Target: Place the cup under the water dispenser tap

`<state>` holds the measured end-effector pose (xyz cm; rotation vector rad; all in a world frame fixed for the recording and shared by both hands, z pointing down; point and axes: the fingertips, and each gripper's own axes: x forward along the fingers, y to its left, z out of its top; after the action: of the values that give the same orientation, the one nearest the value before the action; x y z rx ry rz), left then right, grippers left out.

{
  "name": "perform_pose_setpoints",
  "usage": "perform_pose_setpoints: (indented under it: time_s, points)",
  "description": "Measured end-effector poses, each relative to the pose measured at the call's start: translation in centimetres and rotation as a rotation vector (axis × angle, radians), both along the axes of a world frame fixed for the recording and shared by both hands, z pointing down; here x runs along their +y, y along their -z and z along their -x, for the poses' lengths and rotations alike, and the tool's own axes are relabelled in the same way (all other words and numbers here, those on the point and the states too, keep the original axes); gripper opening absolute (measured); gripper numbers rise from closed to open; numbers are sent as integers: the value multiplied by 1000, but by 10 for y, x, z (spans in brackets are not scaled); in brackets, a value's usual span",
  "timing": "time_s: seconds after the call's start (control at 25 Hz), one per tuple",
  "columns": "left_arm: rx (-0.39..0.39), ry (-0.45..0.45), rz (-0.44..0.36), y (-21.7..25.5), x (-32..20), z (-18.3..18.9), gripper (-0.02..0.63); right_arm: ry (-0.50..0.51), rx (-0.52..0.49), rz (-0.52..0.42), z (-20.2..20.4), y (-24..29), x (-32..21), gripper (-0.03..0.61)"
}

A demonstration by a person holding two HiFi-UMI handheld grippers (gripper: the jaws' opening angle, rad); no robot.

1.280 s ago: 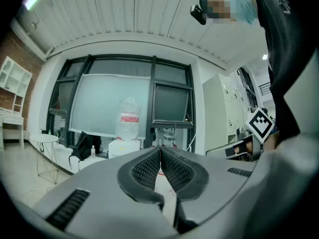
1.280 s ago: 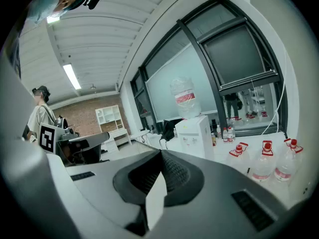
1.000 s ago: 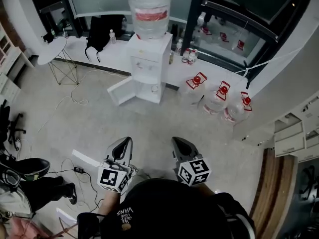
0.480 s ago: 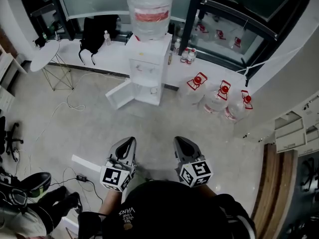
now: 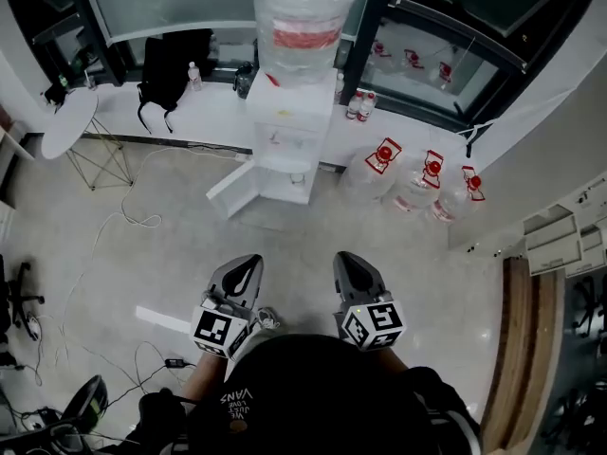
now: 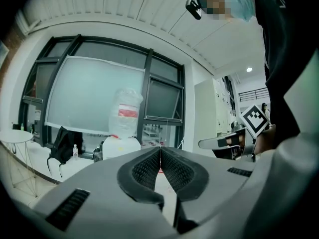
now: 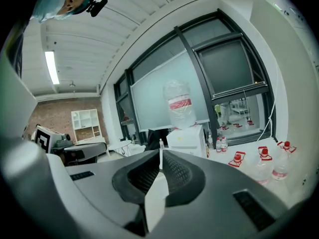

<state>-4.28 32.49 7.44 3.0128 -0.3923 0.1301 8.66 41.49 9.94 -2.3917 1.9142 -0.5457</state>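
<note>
The person stands on the pale floor (image 5: 142,245), facing the water dispenser (image 5: 285,121), and holds both grippers out in front, side by side and well apart from it. The left gripper (image 5: 248,262) has its jaws pressed together, with nothing between the ribbed pads (image 6: 147,169). The right gripper (image 5: 343,257) is the same: jaws together and empty.

The white dispenser stands against a low white ledge (image 5: 213,112) under the dark windows, with a big clear bottle (image 5: 305,12) upside down on top. Its lower door (image 5: 230,186) hangs open to the left. In the open lower compartment sits a small pale thing (image 5: 297,175); it is too small to tell if it is the cup, and I see no cup in either gripper. Three spare water jugs (image 5: 424,180) with red caps stand on the floor just right of the dispenser.
</note>
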Motion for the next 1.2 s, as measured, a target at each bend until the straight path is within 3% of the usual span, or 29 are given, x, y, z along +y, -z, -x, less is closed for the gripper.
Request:
perform_pose_setpoints:
  time_s: [0.24,0.52,0.72,1.0,1.2]
  points:
    - [-9,-39,-13,-8,-53,22,20,-55,-15,-36,19,-2,-50,46]
    - [5,-4,17,-10,-99,34,20,-52,-5,-15,19,-11,-103,48]
    - [5,64,18,-21,-133,39,20,10,1,35,9,-28,-147,114]
    - [8,187,63,-43,-182,35,20,124,23,138,-17,-69,-215,146]
    - [-4,268,104,-69,-225,24,20,206,97,232,-41,-112,-270,153]
